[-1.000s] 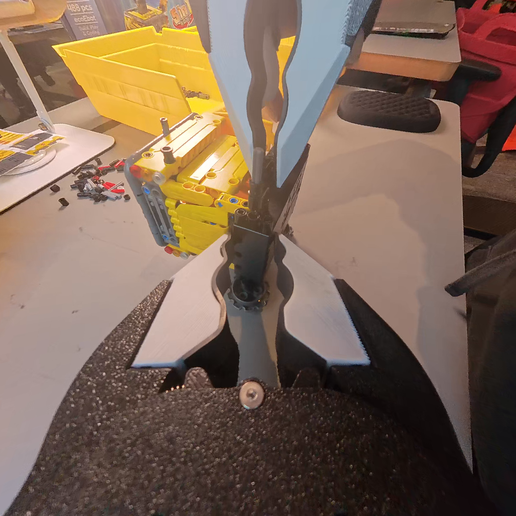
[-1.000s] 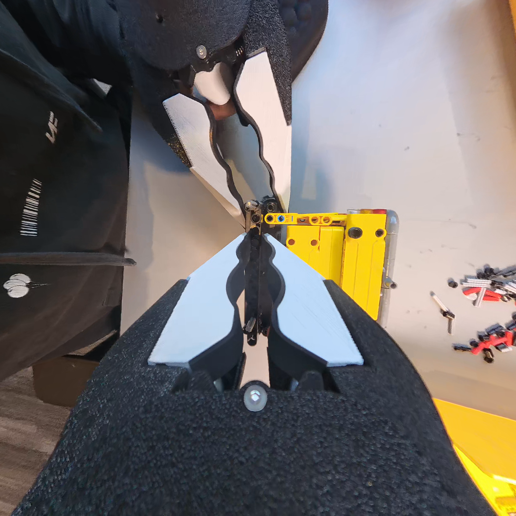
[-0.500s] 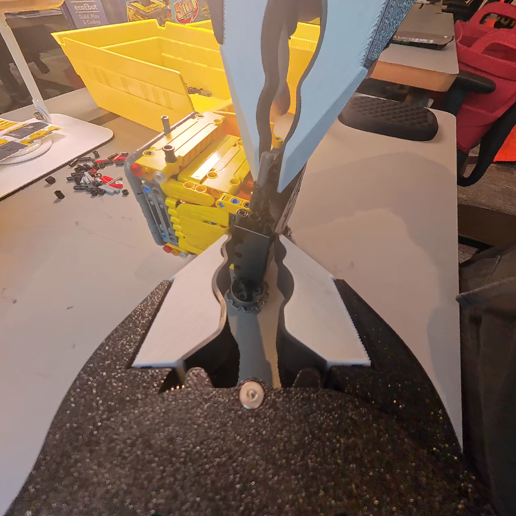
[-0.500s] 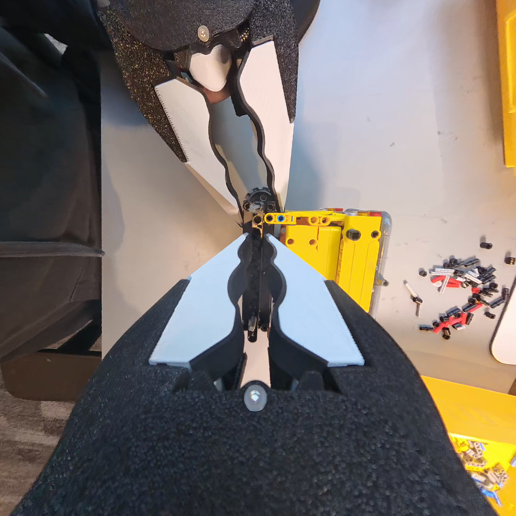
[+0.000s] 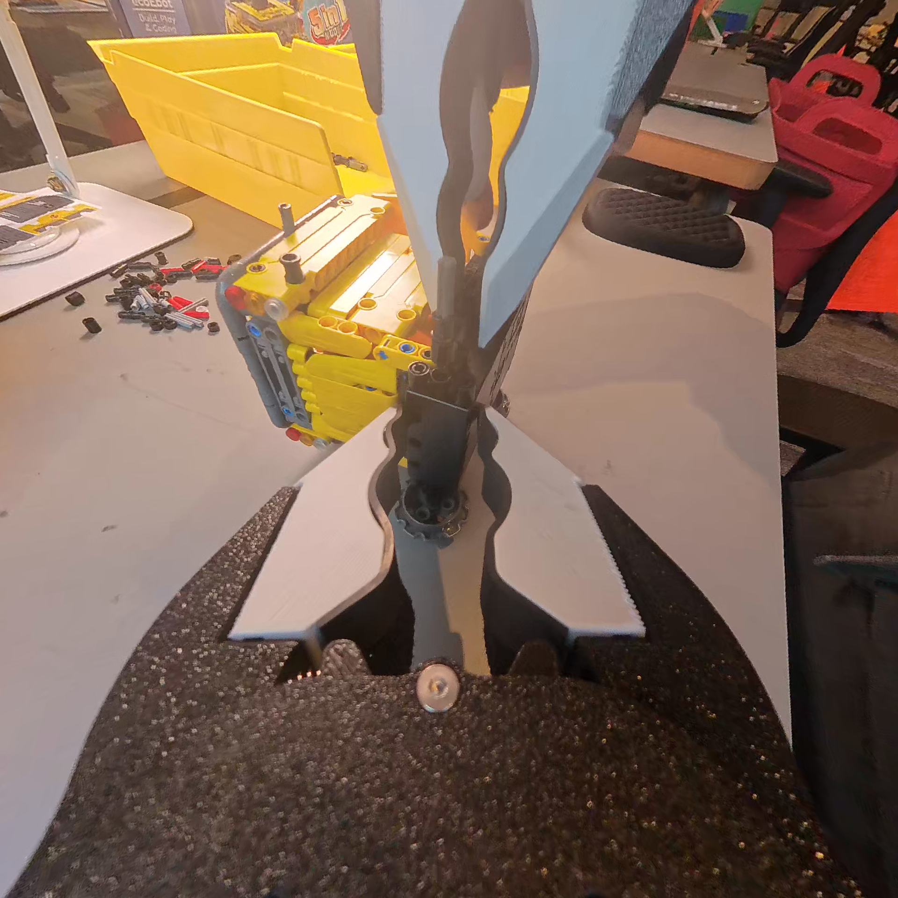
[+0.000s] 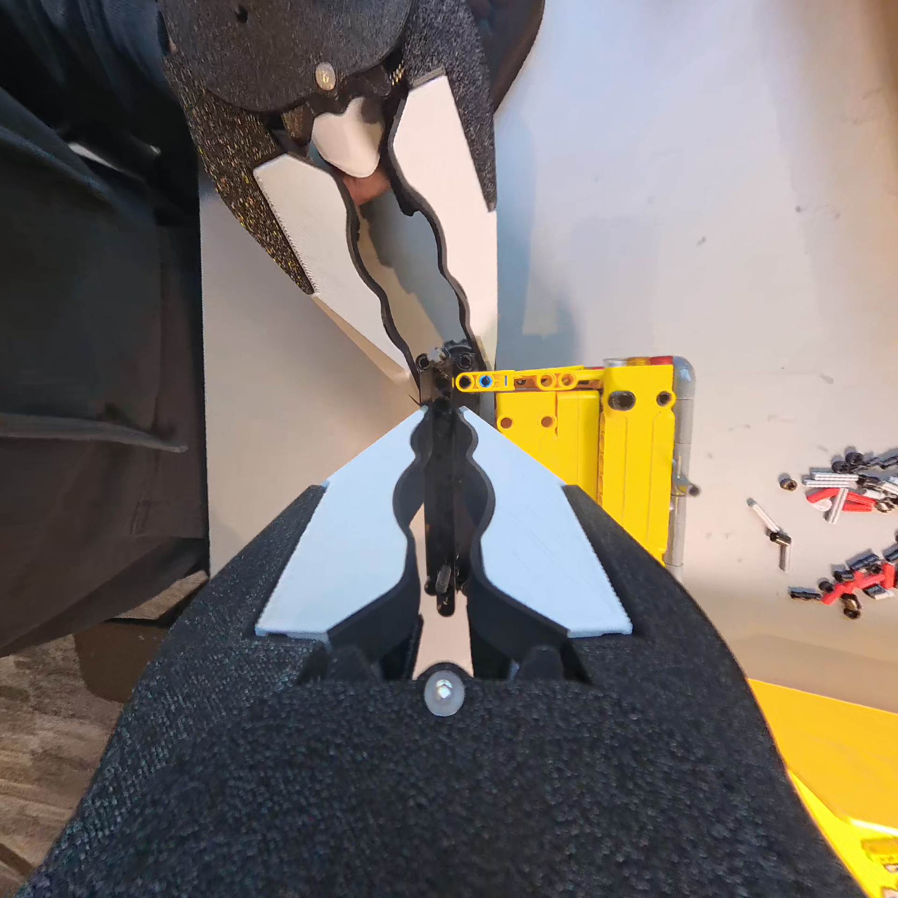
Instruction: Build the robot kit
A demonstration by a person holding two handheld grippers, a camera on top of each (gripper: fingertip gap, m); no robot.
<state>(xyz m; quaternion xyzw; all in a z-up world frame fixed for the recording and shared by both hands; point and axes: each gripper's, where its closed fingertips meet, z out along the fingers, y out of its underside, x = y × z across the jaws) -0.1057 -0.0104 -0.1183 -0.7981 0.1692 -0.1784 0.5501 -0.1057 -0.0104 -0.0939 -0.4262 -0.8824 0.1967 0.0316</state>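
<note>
Left gripper (image 5: 440, 413): clamped on black brick assembly (image 5: 435, 437) joined to yellow brick model (image 5: 340, 311) on grey table (image 5: 121, 461). Right gripper (image 6: 443, 413): closed on the same black part. Yellow bin (image 5: 243, 112) behind: contents mostly hidden. Loose pins (image 6: 850, 491) beside model.

Warm light, fisheye edges, maybe blur.

Both grippers: speckled black textured bodies, one silver centre screw (image 5: 437, 689), pale blue-grey wedge fingers (image 5: 330, 544) with wavy black inner edges.
</note>
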